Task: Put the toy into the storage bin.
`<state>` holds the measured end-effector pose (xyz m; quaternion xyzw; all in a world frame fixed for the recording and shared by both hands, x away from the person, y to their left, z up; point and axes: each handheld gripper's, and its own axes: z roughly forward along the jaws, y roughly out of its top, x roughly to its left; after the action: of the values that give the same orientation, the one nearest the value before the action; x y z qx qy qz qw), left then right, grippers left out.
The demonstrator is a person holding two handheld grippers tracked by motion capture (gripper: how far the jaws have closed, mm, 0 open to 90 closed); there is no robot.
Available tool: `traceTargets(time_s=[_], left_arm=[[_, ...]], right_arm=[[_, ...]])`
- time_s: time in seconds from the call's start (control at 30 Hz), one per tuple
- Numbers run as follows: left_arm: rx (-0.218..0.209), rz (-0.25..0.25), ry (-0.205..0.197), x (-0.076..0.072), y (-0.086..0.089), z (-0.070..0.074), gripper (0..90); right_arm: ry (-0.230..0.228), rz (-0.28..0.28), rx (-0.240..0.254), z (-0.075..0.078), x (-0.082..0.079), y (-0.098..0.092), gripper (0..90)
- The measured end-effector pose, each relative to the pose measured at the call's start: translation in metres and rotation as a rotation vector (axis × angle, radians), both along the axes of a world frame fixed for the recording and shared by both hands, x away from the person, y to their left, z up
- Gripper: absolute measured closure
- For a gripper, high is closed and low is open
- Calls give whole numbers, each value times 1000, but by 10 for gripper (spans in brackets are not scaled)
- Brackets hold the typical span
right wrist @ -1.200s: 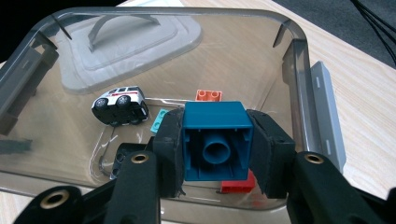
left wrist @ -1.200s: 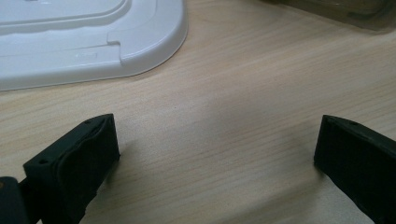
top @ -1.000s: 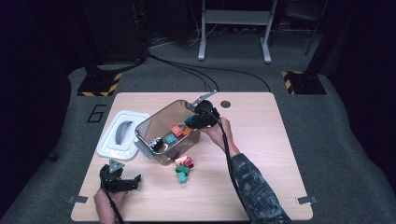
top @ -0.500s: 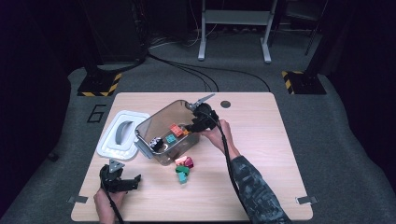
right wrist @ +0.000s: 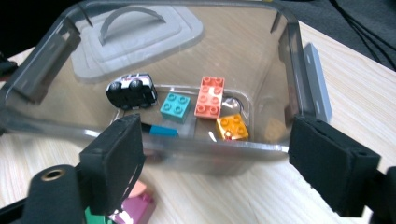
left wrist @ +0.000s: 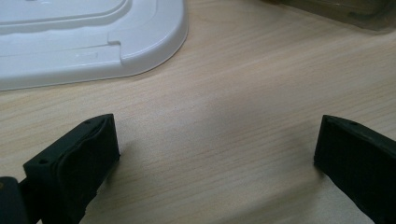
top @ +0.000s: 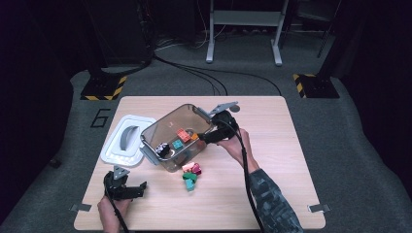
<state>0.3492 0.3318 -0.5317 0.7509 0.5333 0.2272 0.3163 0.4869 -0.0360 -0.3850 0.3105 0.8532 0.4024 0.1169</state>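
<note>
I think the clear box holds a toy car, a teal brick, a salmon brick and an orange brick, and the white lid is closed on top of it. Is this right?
Not quite. The contents are right, but the white lid is not on the clear box; it lies on the table beside it, and the box stands open. The high view shows this.

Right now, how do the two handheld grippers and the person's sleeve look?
Both the left gripper and the right gripper are black, each with two blocky black jaws, a grey three-cornered plate on top and a black cable trailing back. The right forearm wears a dark patterned sleeve.
</note>
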Motion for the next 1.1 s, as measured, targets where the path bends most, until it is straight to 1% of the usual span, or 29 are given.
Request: traceTargets(time_s=[0.03, 0.13, 0.23, 0.27, 0.33, 0.37, 0.43, 0.5, 0.53, 0.6, 0.63, 0.7, 0.73, 0.77, 0.8, 0.83, 0.9, 0.93, 0.97, 1.0, 1.03, 1.07, 1.1], left_arm=[[0, 0, 0, 0, 0, 0, 0], [-1, 1, 2, 0, 0, 0, 0], [0, 0, 0, 0, 0, 0, 0], [-1, 0, 2, 0, 0, 0, 0], [0, 0, 2, 0, 0, 0, 0], [0, 0, 1, 0, 0, 0, 0], [0, 0, 2, 0, 0, 0, 0], [-1, 0, 3, 0, 0, 0, 0], [0, 0, 1, 0, 0, 0, 0], [-1, 0, 2, 0, 0, 0, 0], [-1, 1, 2, 0, 0, 0, 0], [0, 0, 3, 0, 0, 0, 0], [-1, 1, 2, 0, 0, 0, 0], [0, 0, 2, 0, 0, 0, 0], [0, 0, 0, 0, 0, 0, 0], [0, 0, 0, 0, 0, 0, 0], [0, 0, 3, 0, 0, 0, 0], [0, 0, 1, 0, 0, 0, 0], [0, 0, 1, 0, 0, 0, 0], [0, 0, 1, 0, 0, 0, 0], [0, 0, 1, 0, 0, 0, 0], [0, 0, 2, 0, 0, 0, 0], [0, 0, 0, 0, 0, 0, 0]], right_arm=[[-3, -2, 0, -2, -3, -2, 159], [11, -11, 5, -11, -13, -9, 148], [15, -11, 5, -24, -22, -12, 141], [27, -5, 0, -31, -26, -13, 142], [47, -15, -2, -43, -34, -13, 142], [51, -11, -1, -49, -36, -12, 144], [74, -11, -1, -62, -41, -10, 143], [93, -13, 0, -72, -43, -8, 143], [110, -15, 5, -78, -44, -5, 143], [115, -11, 8, -86, -46, 0, 143], [127, -8, 8, -89, -48, 3, 146], [127, -6, 10, -95, -50, 11, 149], [139, -6, 8, -97, -52, 15, 156], [130, -6, 7, -99, -52, 17, 161], [126, -15, 17, -100, -53, 20, 168], [129, -11, 18, -101, -53, 22, 179], [121, -13, 10, -103, -55, 28, 224], [116, -17, 11, -104, -55, 30, 227], [125, -23, 17, -105, -56, 32, 247], [113, -27, 11, -106, -56, 34, 276], [113, -32, 13, -106, -56, 35, 282], [117, -24, 15, -107, -56, 37, 296], [112, -22, 10, -108, -57, 38, 330]])
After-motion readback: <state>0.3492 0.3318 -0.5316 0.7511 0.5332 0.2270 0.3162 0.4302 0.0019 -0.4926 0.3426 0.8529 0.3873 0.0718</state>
